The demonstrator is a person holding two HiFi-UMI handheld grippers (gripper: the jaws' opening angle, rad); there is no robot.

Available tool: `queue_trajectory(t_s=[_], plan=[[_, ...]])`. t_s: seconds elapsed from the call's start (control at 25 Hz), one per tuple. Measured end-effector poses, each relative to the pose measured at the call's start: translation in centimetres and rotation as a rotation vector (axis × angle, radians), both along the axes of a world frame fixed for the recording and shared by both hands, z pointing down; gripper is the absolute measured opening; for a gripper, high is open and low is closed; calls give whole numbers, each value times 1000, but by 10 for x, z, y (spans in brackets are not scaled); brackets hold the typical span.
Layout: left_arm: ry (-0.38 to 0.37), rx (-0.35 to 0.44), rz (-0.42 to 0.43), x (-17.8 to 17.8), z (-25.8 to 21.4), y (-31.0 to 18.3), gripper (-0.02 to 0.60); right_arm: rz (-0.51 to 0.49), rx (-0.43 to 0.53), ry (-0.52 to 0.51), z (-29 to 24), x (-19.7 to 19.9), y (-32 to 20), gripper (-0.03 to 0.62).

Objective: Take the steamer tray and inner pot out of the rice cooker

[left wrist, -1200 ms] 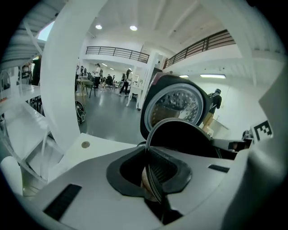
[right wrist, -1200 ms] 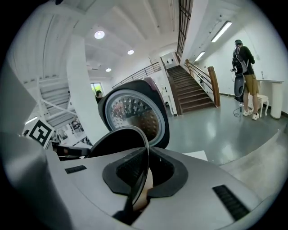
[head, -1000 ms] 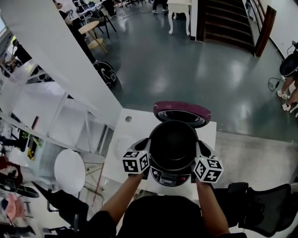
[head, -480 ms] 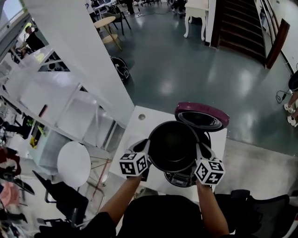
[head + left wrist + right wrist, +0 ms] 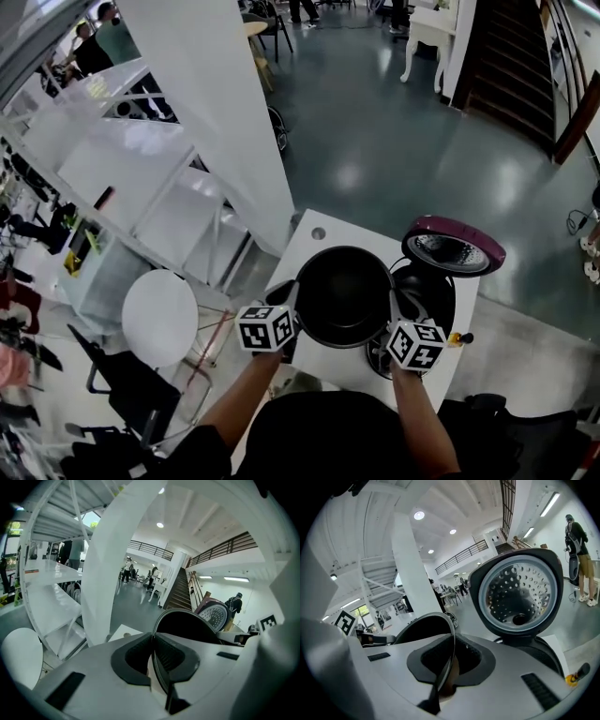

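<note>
The left gripper has its jaws drawn almost fully together, pinching the thin rim of the inner pot. In the left gripper view the rim's edge runs straight down through the narrow slit between the two dark pads of the left gripper. The black bowl of the inner pot opens out just ahead of the jaws and to their right.

The right gripper grips the opposite side of the rim in the same way, its jaws nearly closed. In the right gripper view the rim passes between the pads of the right gripper, and the inner pot spreads ahead of those jaws and to their left.

So the pot hangs between the two pairs of jaws, out of the rice cooker and over the white surface. The cooker stands just beyond the right jaws, on their outer side, partly hidden by the pot's edge. Its lid is raised. In the right gripper view the perforated inner face of the lid stands ahead of the jaws and to their right.
</note>
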State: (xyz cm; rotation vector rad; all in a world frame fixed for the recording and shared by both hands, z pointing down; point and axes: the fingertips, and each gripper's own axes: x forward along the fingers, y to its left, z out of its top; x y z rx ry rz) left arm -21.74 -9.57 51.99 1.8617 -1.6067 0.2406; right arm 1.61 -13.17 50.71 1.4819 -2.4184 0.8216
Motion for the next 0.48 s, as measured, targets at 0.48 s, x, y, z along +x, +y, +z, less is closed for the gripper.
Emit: queue_trajectory(t_s=[0.48], plan=[[18,-43,-37,-107,39,3,21,-35,-57,60,44,-108,-6,20]])
